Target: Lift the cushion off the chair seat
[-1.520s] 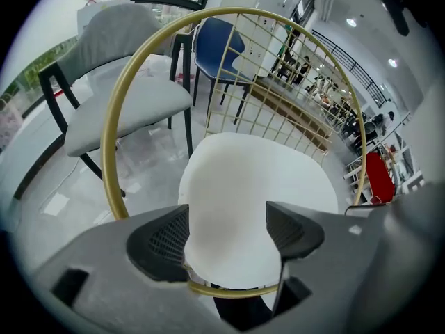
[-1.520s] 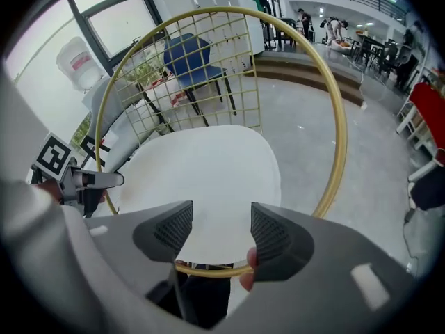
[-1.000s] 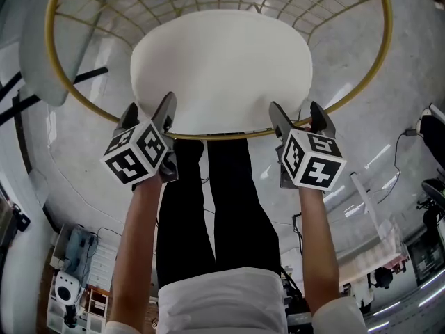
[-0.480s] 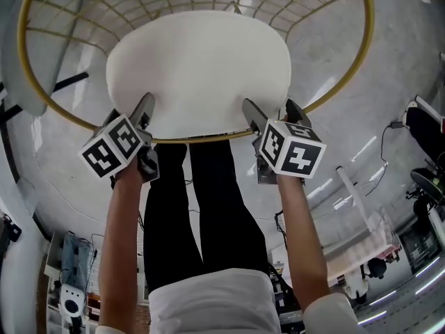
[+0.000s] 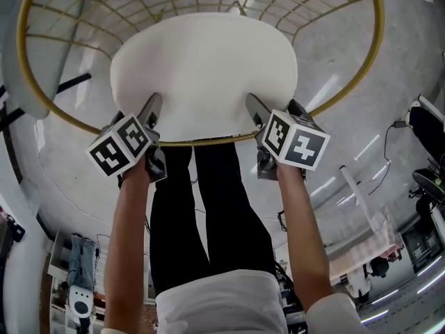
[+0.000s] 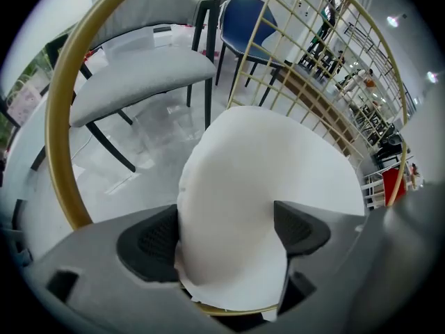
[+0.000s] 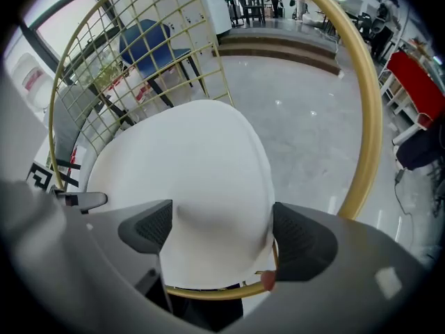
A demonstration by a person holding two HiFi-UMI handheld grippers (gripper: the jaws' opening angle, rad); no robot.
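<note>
Bright daylight, glossy glare, fisheye-warped edges

White cushion (image 5: pixel 205 68) lies on gold wire chair (image 5: pixel 380 40).

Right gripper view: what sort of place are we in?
Probably a large open indoor hall, perhaps a showroom or workshop. It has a polished grey floor, wide steps, and spare seating standing about: a blue chair and a grey chair.

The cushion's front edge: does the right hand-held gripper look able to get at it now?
Probably yes. The right hand-held gripper has its jaws wide apart around the cushion edge; only the gold chair rim sits close underneath.
</note>
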